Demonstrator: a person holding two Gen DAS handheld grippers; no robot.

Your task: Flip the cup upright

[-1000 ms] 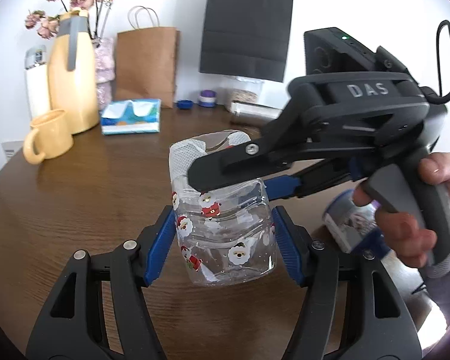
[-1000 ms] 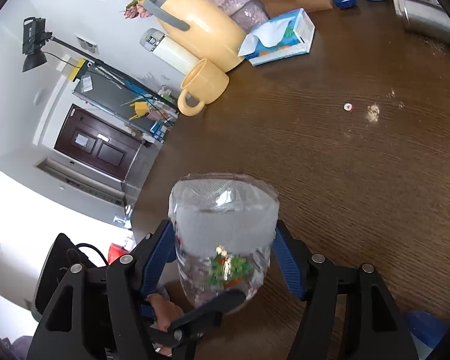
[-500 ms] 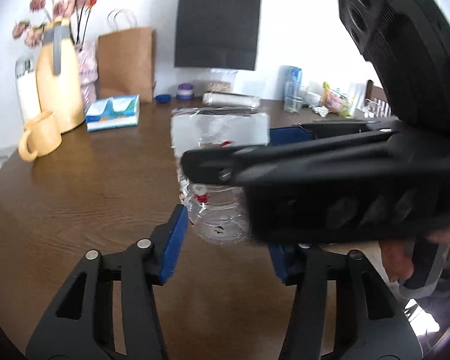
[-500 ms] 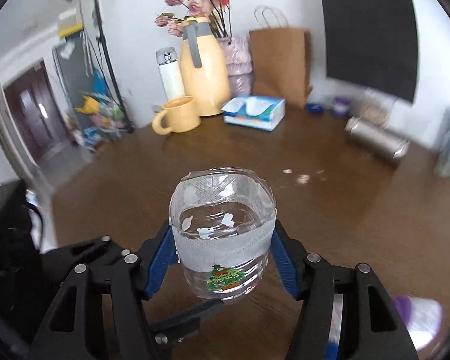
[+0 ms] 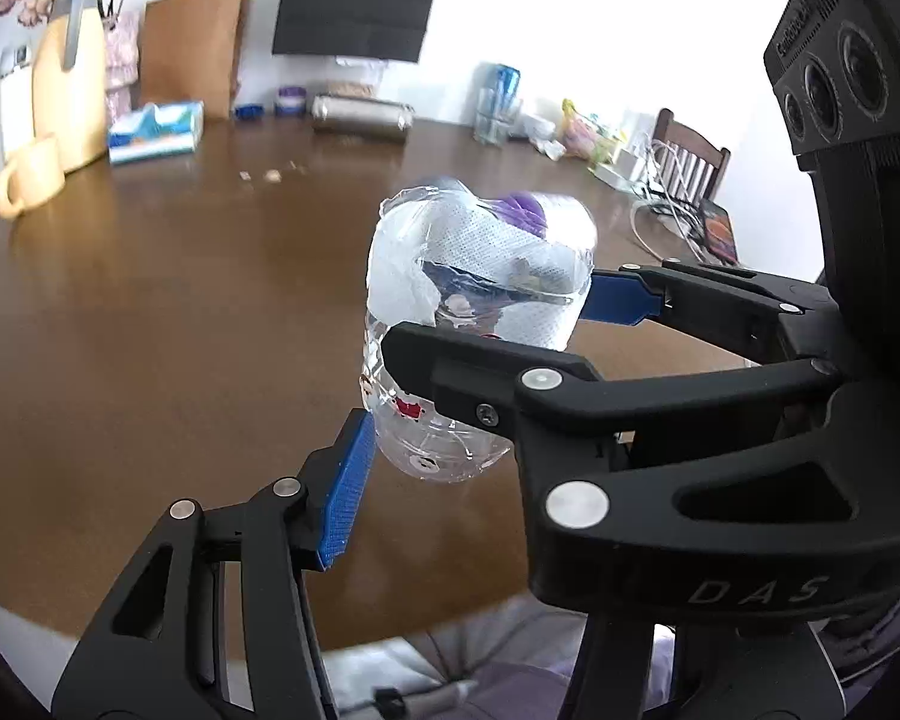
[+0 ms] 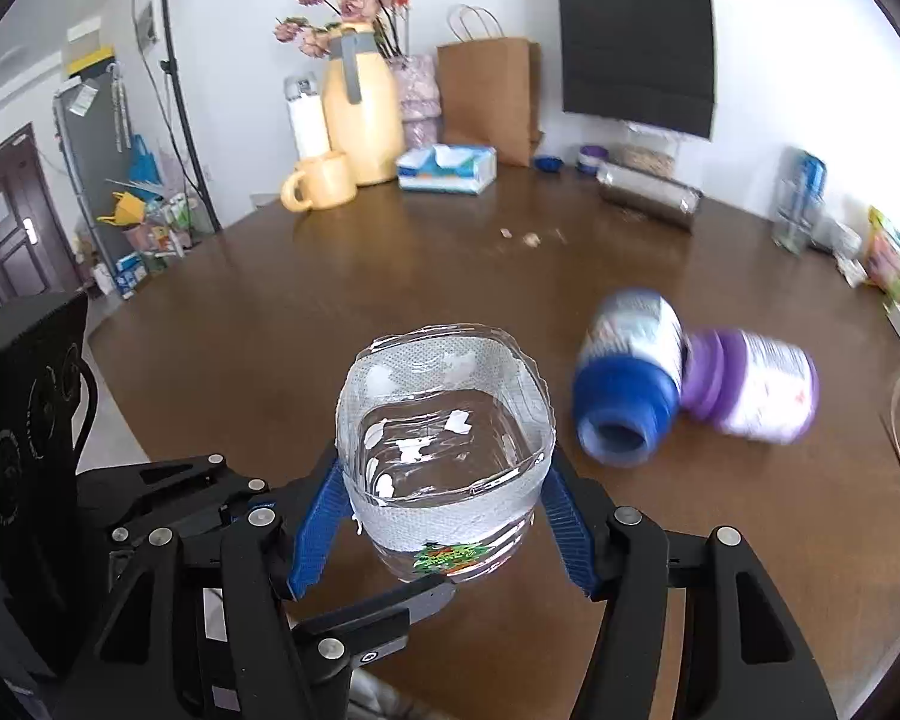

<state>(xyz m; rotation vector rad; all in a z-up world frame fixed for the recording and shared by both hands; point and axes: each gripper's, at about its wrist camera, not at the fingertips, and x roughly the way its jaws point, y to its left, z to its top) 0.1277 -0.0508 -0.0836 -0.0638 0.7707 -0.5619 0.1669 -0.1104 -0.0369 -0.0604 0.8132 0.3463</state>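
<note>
The cup (image 6: 444,456) is a clear cut-off plastic bottle with a white mesh band and Christmas stickers. It is upright, mouth up, held above the brown table (image 6: 390,276). My right gripper (image 6: 444,516) is shut on the cup, its blue pads pressing the band on both sides. In the left wrist view the cup (image 5: 474,324) hangs in the right gripper's fingers (image 5: 618,300). My left gripper (image 5: 450,480) is open just below and around the cup's base; only its left blue pad (image 5: 345,492) shows, the right finger is hidden behind the other gripper.
Two bottles, blue-capped (image 6: 630,384) and purple-capped (image 6: 750,384), lie on their sides right of the cup. At the far edge stand a yellow jug (image 6: 360,108), yellow mug (image 6: 321,180), tissue box (image 6: 447,168), paper bags (image 6: 489,96) and a foil roll (image 6: 648,195).
The right gripper has turned the cup from mouth-down to mouth-up. The left gripper has let go, opened and dropped back toward the table's near edge.
</note>
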